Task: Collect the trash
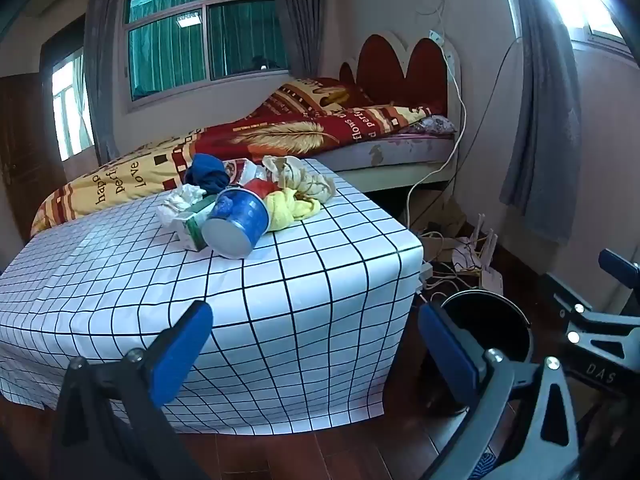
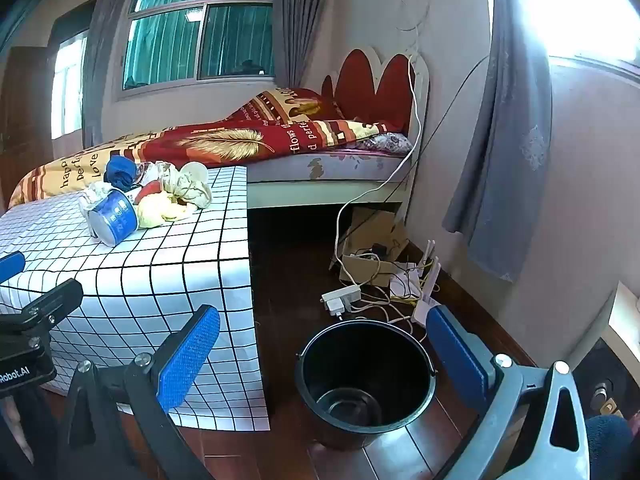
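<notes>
A pile of trash lies on the far part of a table with a white checked cloth [image 1: 280,280]: a blue paper cup on its side [image 1: 236,220], crumpled white tissue [image 1: 180,200], a green carton [image 1: 196,228], yellow cloth [image 1: 288,206], beige crumpled paper [image 1: 300,178] and a dark blue wad [image 1: 206,174]. The cup [image 2: 114,218] and yellow cloth [image 2: 162,208] also show in the right wrist view. A black bucket [image 2: 366,380] stands empty on the floor right of the table. My left gripper [image 1: 316,344] is open and empty, short of the table's near edge. My right gripper [image 2: 324,352] is open and empty above the bucket.
A bed [image 1: 320,128] with a red and yellow blanket stands behind the table. Cables, a power strip [image 2: 342,296], a cardboard box [image 2: 372,240] and a router [image 2: 430,276] lie on the wooden floor by the wall. Grey curtains [image 2: 508,160] hang at right.
</notes>
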The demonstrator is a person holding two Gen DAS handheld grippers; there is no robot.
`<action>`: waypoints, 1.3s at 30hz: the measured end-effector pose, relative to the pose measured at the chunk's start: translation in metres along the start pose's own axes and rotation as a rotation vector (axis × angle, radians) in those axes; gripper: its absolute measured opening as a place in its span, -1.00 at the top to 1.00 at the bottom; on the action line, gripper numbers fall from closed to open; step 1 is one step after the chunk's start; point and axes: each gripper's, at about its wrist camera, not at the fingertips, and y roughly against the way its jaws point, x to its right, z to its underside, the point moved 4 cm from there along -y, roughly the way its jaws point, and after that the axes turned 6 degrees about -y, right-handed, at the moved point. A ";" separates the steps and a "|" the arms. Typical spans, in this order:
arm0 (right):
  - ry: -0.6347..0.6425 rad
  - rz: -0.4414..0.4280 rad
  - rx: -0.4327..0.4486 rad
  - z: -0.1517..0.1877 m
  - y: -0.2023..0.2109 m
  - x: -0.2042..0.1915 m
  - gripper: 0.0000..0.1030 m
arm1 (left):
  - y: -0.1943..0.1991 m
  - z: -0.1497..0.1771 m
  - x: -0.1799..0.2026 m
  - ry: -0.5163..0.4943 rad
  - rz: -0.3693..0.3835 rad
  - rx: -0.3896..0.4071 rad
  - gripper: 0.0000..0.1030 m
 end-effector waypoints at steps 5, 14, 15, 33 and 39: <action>0.009 0.002 0.009 0.000 -0.001 0.003 -1.00 | 0.000 0.000 0.001 -0.023 -0.013 -0.006 -1.00; 0.007 0.004 0.000 0.000 0.004 0.000 -1.00 | 0.002 0.001 0.000 -0.022 -0.008 0.000 -1.00; 0.001 0.003 -0.004 0.001 -0.001 0.000 -1.00 | 0.002 0.000 0.001 -0.023 -0.011 -0.001 -1.00; 0.009 0.004 -0.008 0.006 -0.005 -0.003 -1.00 | 0.001 0.001 0.004 -0.020 -0.011 -0.006 -1.00; 0.009 0.003 -0.011 0.007 -0.006 -0.003 -1.00 | 0.000 0.000 0.005 -0.021 -0.008 -0.006 -1.00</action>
